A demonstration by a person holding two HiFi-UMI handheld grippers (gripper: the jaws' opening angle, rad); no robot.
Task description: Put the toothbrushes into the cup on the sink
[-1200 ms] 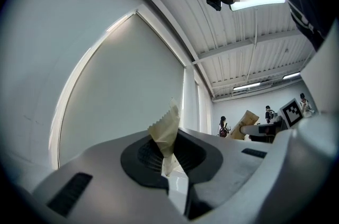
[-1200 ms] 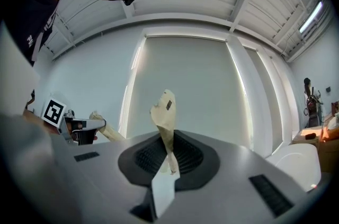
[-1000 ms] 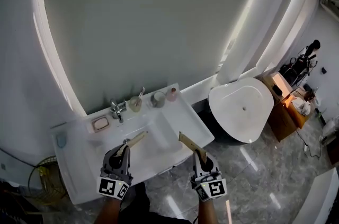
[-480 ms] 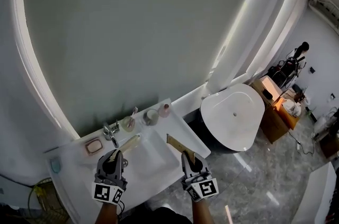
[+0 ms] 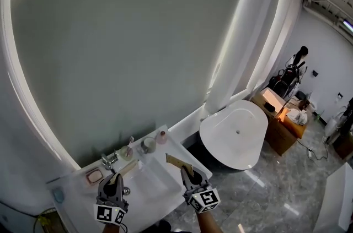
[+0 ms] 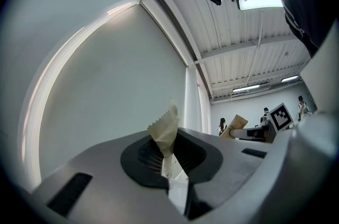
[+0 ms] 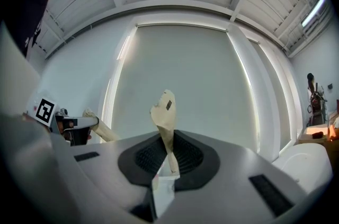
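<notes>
In the head view, my left gripper [image 5: 117, 178] is shut on a paper-wrapped toothbrush [image 5: 128, 167] over the white sink [image 5: 149, 193]. My right gripper [image 5: 186, 172] is shut on a second wrapped toothbrush [image 5: 177, 161] above the sink's right edge. Both point toward the back ledge, where a grey cup [image 5: 148, 145] stands. A second cup [image 5: 126, 152] to its left holds a brush. In the left gripper view the wrapper [image 6: 165, 132] sticks up from the shut jaws. The right gripper view shows the same with the other wrapper [image 7: 165, 114].
A faucet [image 5: 108, 162], a pink soap dish [image 5: 94, 175] and a small pink bottle [image 5: 161, 137] share the back ledge. A white bathtub [image 5: 234, 135] stands to the right of the sink, with a wooden cabinet [image 5: 278, 116] beyond it. A large arched mirror fills the wall.
Both grippers have moved forward over the sink with their wrapped toothbrushes, toward the back ledge. The head view has tilted up, so the sink sits lower in the picture.
</notes>
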